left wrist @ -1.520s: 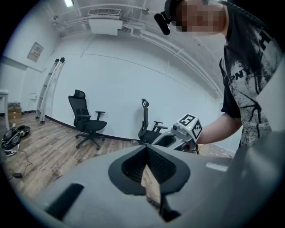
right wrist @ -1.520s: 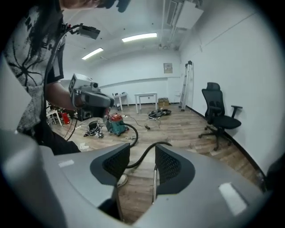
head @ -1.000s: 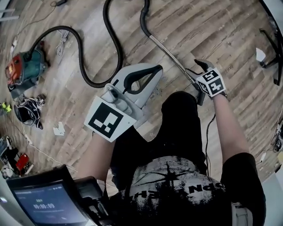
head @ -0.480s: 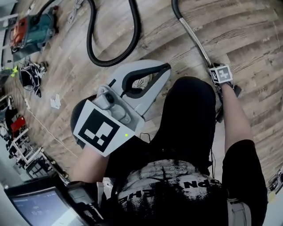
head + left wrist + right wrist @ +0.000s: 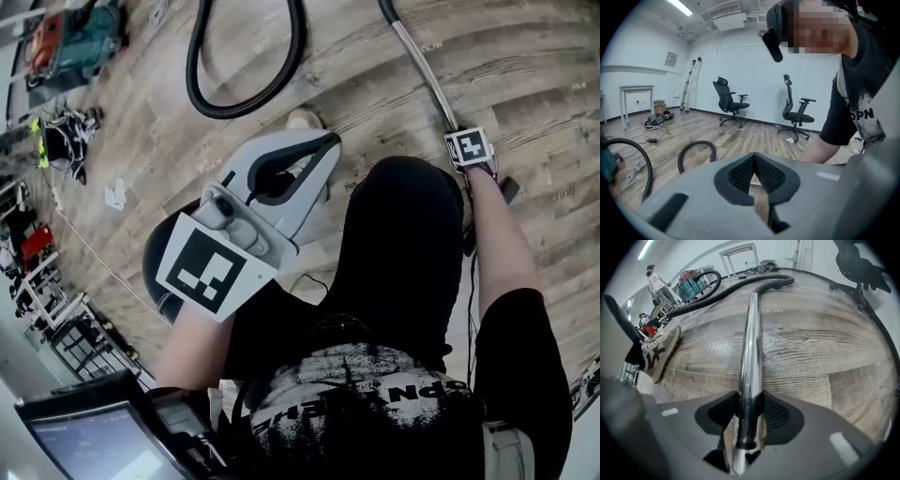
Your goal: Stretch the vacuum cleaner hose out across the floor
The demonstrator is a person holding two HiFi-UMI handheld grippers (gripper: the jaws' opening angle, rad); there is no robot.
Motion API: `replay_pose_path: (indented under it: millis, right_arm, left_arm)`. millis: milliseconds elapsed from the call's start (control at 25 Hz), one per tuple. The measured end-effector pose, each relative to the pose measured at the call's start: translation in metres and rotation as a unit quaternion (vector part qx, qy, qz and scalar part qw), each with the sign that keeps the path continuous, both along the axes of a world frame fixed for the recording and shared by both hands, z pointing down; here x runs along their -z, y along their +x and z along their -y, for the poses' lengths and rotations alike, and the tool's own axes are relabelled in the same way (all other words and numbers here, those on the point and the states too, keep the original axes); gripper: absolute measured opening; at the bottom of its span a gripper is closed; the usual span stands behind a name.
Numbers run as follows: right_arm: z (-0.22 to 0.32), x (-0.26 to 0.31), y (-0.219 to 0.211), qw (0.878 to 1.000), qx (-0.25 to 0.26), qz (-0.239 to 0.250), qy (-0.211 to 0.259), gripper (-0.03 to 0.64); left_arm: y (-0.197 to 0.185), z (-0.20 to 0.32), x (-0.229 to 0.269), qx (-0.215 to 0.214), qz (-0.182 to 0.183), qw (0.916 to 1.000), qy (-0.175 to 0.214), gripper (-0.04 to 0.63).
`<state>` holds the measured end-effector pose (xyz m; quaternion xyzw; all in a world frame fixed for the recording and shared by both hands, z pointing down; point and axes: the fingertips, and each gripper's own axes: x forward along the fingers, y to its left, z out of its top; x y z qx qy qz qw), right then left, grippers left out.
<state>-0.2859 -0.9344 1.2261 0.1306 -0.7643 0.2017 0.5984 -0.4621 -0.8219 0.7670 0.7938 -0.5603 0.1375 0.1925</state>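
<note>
Right gripper [image 5: 749,411] — grey two-jaw tool with black ribbed pads, pointed steeply down. Its jaws have just been closing, and the pads now press on both sides of a shiny chrome metal wand tube [image 5: 751,333], close to the tube's near end.

Left gripper [image 5: 753,159]: same make, jaws fully together, nothing between them. It is held above the floor, well apart from the hose.

Chrome metal wand tube: lies along the pale wood-plank floor [image 5: 544,84], running away from the right gripper to where it joins the hose.

Black ribbed vacuum hose [image 5: 246,94]: on the floor and not straight. In the head view it makes a deep U-shaped loop ahead of the person, one end going up out of the picture toward the wand, the other toward the upper left. The right gripper view shows it curving from the wand's far end back to the cleaner.

Teal and red canister vacuum cleaner [image 5: 70,42]: on the floor at the far left, well apart from both grippers.

Other items:
- beige sneaker with dark red markings [image 5: 658,352], just left of the wand
- tangle of black cables [image 5: 61,141] and a white paper scrap [image 5: 115,195] on the floor at left
- two black office chairs [image 5: 730,105] by the far wall, with a folded ladder [image 5: 691,84] leaning there and a white table [image 5: 635,96] nearby
- a second person [image 5: 655,282] standing in the background — small and distant
</note>
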Motion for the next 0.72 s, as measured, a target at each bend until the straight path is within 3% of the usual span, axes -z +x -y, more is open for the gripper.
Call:
replay_pose_path:
  millis: [120,360,480,560,720]
  right_arm:
    - [0.000,-0.002,-0.003,1.000,-0.005,0.000,-0.012,0.176]
    - [0.006,0.007,0.001,0.999,-0.006,-0.015,-0.029,0.178]
    - [0.014,0.029,0.019,0.999,-0.010,-0.026,-0.026,0.178]
    - [0.014,0.052,0.033,0.999,-0.012,-0.029,-0.027,0.176]
    - [0.020,0.109,0.058,0.999,0.012,-0.041,-0.027,0.176]
  left_arm:
    - [-0.007,-0.005,-0.009,0.003,-0.013,0.9999,0.003,0.000]
    - [-0.021,0.003,-0.055,0.038,-0.104,0.9929,-0.042,0.000]
    - [-0.023,0.031,-0.097,0.048,-0.156,0.9833,-0.079,0.031]
    - [-0.017,0.052,-0.132,0.063,-0.219,0.9666,-0.116,0.116]
    - [0.016,0.089,-0.196,0.128,-0.354,0.9068,-0.190,0.207]
